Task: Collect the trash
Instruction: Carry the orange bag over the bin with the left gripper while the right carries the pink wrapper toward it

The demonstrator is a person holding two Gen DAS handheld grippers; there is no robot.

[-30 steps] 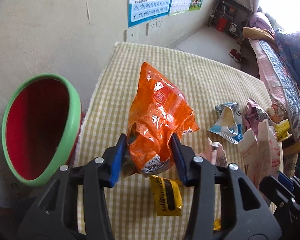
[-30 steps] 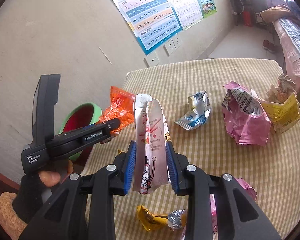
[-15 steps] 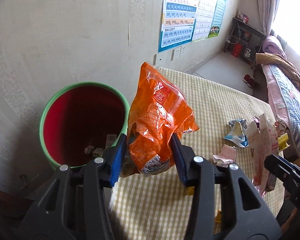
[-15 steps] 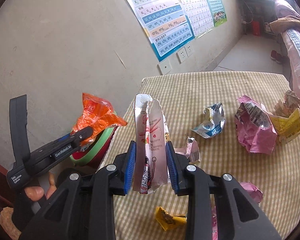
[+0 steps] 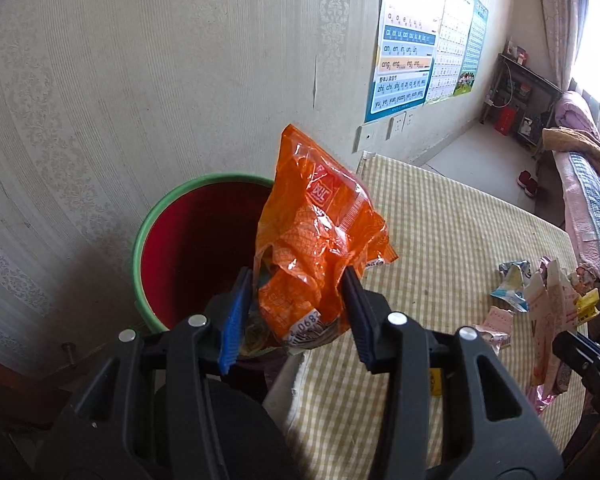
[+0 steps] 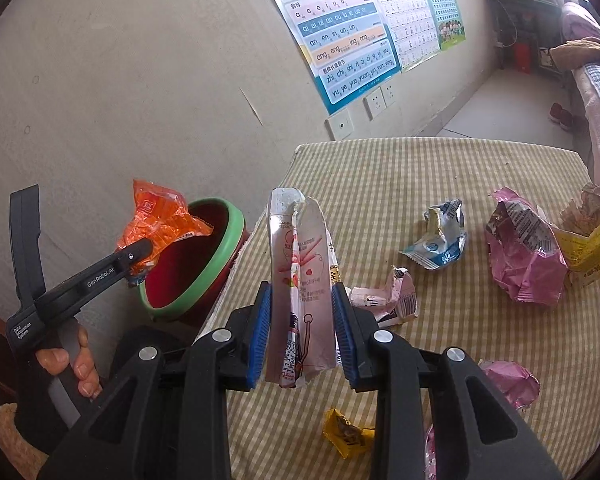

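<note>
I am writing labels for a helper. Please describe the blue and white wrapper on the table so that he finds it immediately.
On the checked tablecloth, look at the loose litter beyond the right gripper. The blue and white wrapper lies crumpled left of the big pink bag; it alone is blue.

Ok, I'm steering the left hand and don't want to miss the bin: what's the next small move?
Probably open the left tongs now. In the right wrist view the orange snack bag hangs over the near edge of the green-rimmed red bin, beside the table. Nudging slightly further over the opening first would be safer.
</note>
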